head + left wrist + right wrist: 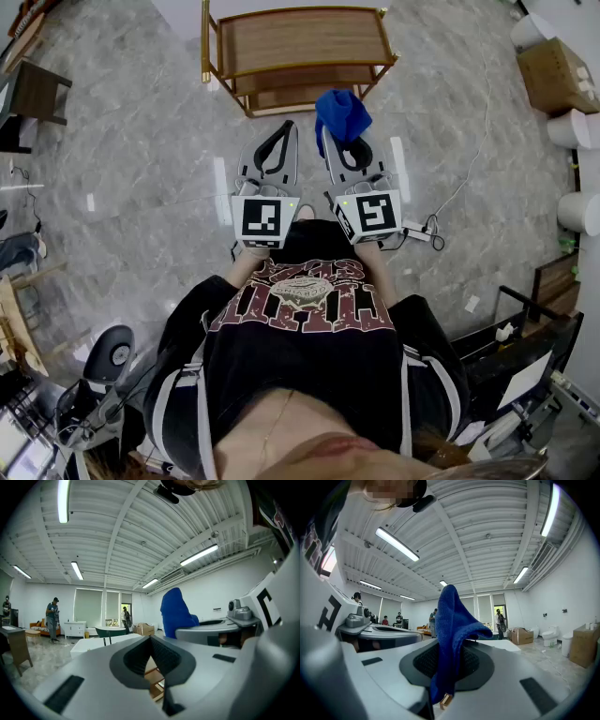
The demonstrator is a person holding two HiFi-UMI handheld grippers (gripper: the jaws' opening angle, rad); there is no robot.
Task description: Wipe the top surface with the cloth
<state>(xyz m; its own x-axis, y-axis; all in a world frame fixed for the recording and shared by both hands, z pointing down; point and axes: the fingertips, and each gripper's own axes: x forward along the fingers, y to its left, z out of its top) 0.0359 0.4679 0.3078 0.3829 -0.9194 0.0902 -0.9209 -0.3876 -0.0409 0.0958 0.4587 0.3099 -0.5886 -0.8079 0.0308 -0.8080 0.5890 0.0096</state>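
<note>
A blue cloth point(342, 112) hangs bunched from the tip of my right gripper point(349, 141), which is shut on it. In the right gripper view the cloth point(452, 634) stands up between the pads and droops forward. My left gripper point(275, 141) is beside it, shut with nothing held; its tips meet in the left gripper view point(151, 641). Both grippers are held close to the person's chest and point toward a wooden shelf unit point(300, 42) on the floor ahead. Its slatted top surface is bare. The cloth point(176, 611) also shows in the left gripper view, at the right.
A cardboard box point(553, 70) and white cylinders point(572, 127) stand at the right. A power strip with its cable point(422, 230) lies on the grey tile floor. A dark chair point(33, 94) is at the far left, an office chair point(112, 352) at the lower left. People stand far off point(52, 613).
</note>
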